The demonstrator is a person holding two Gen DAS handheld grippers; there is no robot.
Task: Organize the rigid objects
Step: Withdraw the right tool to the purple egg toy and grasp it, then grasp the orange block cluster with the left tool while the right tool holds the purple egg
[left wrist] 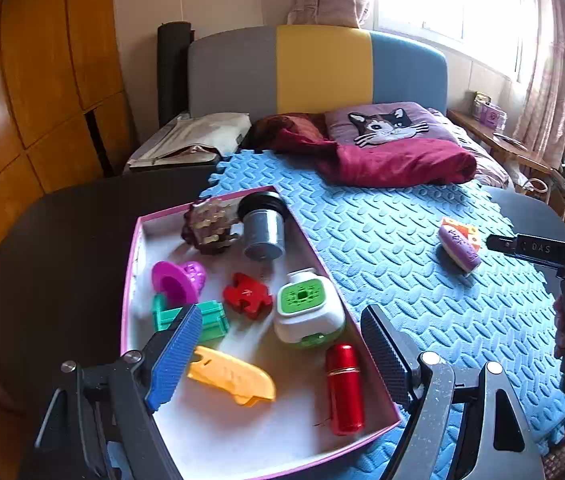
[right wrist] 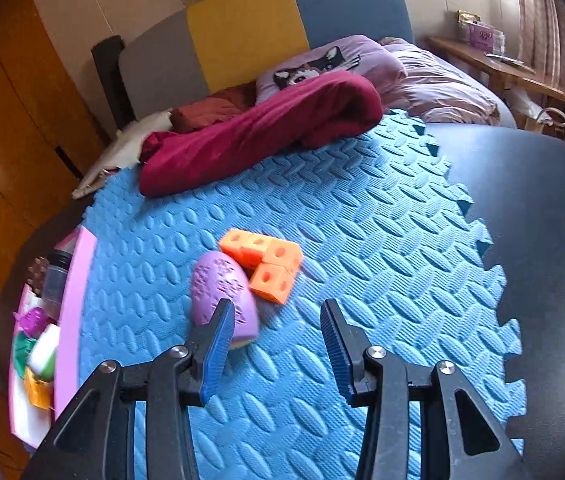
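Where ribbed foam mat (right wrist: 322,208) lies — perhaps plastic purple dome (right wrist: 222,292).

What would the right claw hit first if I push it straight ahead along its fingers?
Most likely bare blue foam mat. The right claw is open and empty; the purple egg-shaped piece sits by its left finger and the orange cube block left of centre, so both look just off-line.

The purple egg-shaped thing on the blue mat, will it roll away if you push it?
Probably a little. The purple egg-shaped thing has a rounded side, so it may rock or roll. Its cut flat end and the orange blocks right behind it should stop it soon. It looks like stiff plastic, likely light, and the bumpy mat should slow it.
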